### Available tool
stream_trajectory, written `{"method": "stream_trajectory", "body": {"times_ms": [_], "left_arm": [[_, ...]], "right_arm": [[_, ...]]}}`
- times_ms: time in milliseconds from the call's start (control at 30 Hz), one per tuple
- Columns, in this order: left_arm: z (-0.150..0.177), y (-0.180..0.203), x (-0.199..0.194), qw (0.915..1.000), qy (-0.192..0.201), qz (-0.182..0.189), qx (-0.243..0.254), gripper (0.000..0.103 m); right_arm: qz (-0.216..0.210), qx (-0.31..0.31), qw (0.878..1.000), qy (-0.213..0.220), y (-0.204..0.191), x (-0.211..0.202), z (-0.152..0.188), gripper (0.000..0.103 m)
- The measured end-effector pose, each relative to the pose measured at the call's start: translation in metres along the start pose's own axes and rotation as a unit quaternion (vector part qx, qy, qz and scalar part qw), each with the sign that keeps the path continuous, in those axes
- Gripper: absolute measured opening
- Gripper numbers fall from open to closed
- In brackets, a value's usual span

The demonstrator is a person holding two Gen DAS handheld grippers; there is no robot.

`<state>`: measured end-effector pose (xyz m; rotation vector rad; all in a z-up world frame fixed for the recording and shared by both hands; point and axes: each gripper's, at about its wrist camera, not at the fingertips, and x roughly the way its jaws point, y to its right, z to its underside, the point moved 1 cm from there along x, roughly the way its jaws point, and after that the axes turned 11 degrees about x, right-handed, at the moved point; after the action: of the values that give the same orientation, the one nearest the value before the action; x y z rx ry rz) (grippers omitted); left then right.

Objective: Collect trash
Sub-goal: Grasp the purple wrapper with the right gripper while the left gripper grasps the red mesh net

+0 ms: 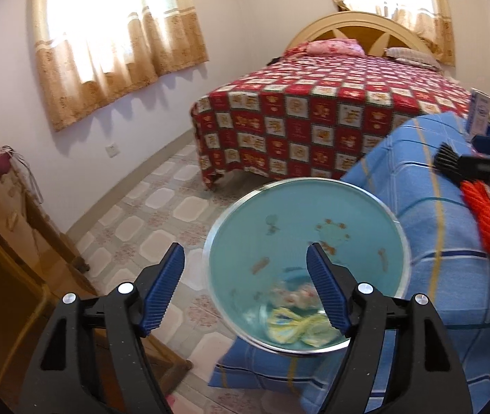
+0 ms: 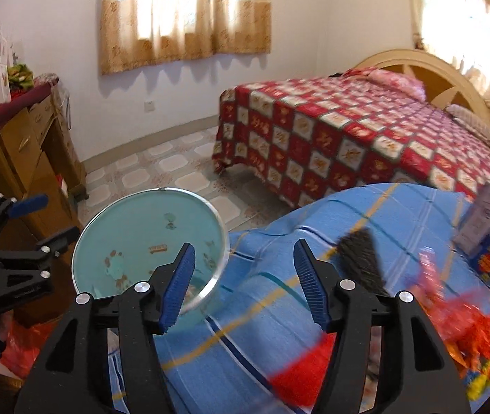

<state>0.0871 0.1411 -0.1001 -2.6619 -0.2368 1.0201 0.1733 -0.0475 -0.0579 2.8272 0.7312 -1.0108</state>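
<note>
The teal bin (image 1: 308,241), the receptacle for the trash, is seen standing against the edge of the blue checked cloth (image 1: 427,207) that covers the work surface, with crumpled wrappers (image 1: 296,324) already lying in its bottom. The left gripper (image 1: 245,289) is held over the bin's mouth with its jaws spread and nothing between them. The right gripper (image 2: 245,283) is held above the cloth, jaws likewise spread and empty; a black brush (image 2: 362,262) with a red handle is blurred just beside its right jaw, and whether it rests on the cloth cannot be told. Further trash, red and yellow wrappers (image 2: 479,338) and a blue packet (image 2: 489,258), is noted near the cloth's right edge. Risks are judged as follows: the bin stands at the cloth's edge and could be knocked or tipped by either gripper; the loose, rumpled cloth could be pinched together with a wrapper and dragged; light wrappers could slip from ribbed pads and fall past the rim to the floor. The room is a bedroom: a bed with a red checked cover (image 2: 348,131), curtained windows, a patterned tiled floor (image 1: 162,214) and a wooden cabinet (image 2: 27,158) at the left wall.
</note>
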Motion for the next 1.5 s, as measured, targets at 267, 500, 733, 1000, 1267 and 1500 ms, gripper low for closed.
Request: {"method": "stream_trajectory", "body": {"times_ms": [267, 500, 733, 1000, 1267, 1500], "left_arm": [[0.011, 0.072, -0.012, 0.9958, 0.004, 0.088, 0.026, 0.078], [0.021, 0.112, -0.021, 0.9912, 0.001, 0.114, 0.068, 0.079], [0.005, 0.131, -0.034, 0.9879, 0.026, 0.128, 0.084, 0.08], [-0.02, 0.155, -0.038, 0.9832, 0.045, 0.157, 0.08, 0.083], [-0.038, 0.186, -0.017, 0.9807, 0.046, 0.17, 0.085, 0.082], [-0.039, 0.201, 0.003, 0.9719, 0.022, 0.215, 0.095, 0.055]], "right_arm": [[0.122, 0.086, 0.987, 0.052, 0.102, -0.105, 0.065, 0.066], [0.149, 0.145, 0.978, 0.025, 0.138, -0.136, 0.122, 0.067], [0.131, 0.164, 0.978, -0.013, 0.149, -0.113, 0.133, 0.066], [0.2, 0.144, 0.969, 0.001, 0.167, -0.126, 0.137, 0.067], [0.14, 0.155, 0.978, -0.018, 0.166, -0.11, 0.149, 0.066], [0.101, 0.17, 0.98, -0.028, 0.169, -0.1, 0.151, 0.055]]}}
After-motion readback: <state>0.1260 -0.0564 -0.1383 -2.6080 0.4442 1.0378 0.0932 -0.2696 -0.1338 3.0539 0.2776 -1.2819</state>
